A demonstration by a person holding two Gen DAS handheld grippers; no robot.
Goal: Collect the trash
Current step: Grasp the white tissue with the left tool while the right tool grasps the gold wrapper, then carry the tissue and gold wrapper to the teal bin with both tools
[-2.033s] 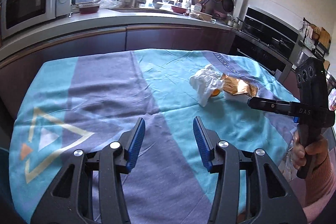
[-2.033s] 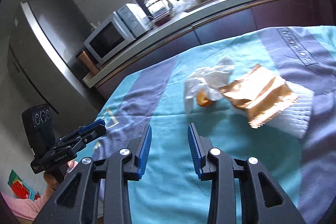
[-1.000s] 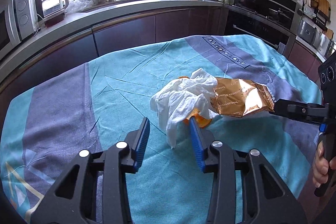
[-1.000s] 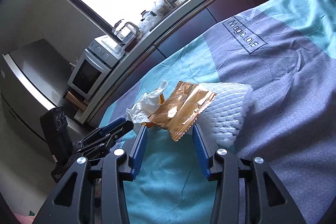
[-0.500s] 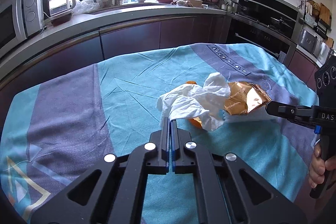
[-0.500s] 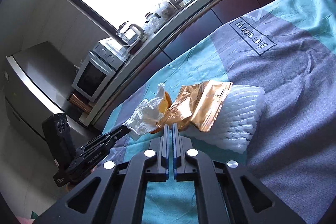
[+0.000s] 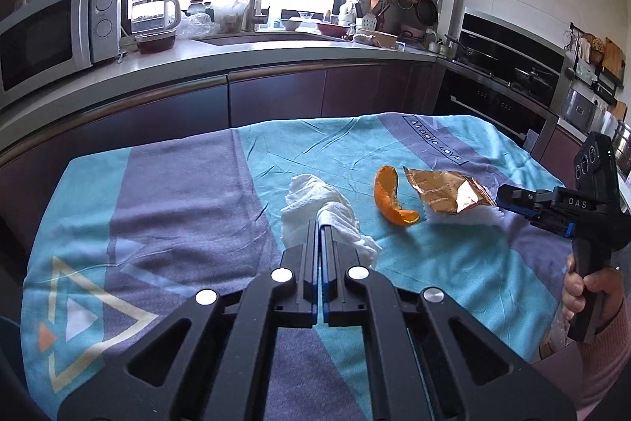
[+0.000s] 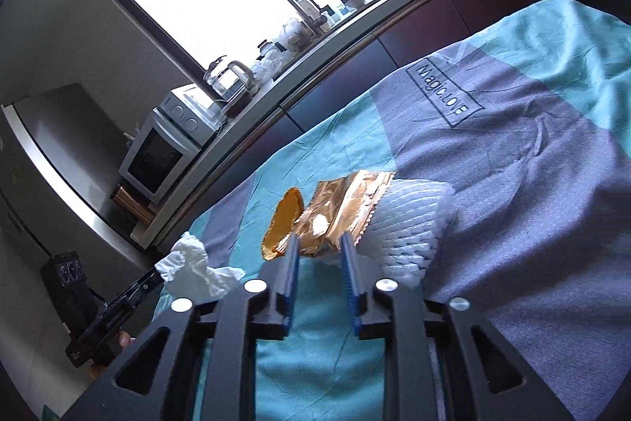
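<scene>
Left wrist view: the left gripper (image 7: 318, 227) is clamped tight on the crumpled white paper tissue (image 7: 315, 208), which lies on the teal and grey tablecloth (image 7: 177, 192). Beside it lie a curved orange peel (image 7: 388, 198) and a crinkled gold foil wrapper (image 7: 445, 190).

Right wrist view: the right gripper (image 8: 318, 243), jaws just reopened and partly apart, straddles the wrapper's near edge (image 8: 343, 212), which rests on white foam netting (image 8: 410, 223).

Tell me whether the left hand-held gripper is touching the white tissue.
Touching. The left wrist view shows the left hand-held gripper shut on the white tissue, a fold pinched between its fingertips, clear of the orange peel.
</scene>
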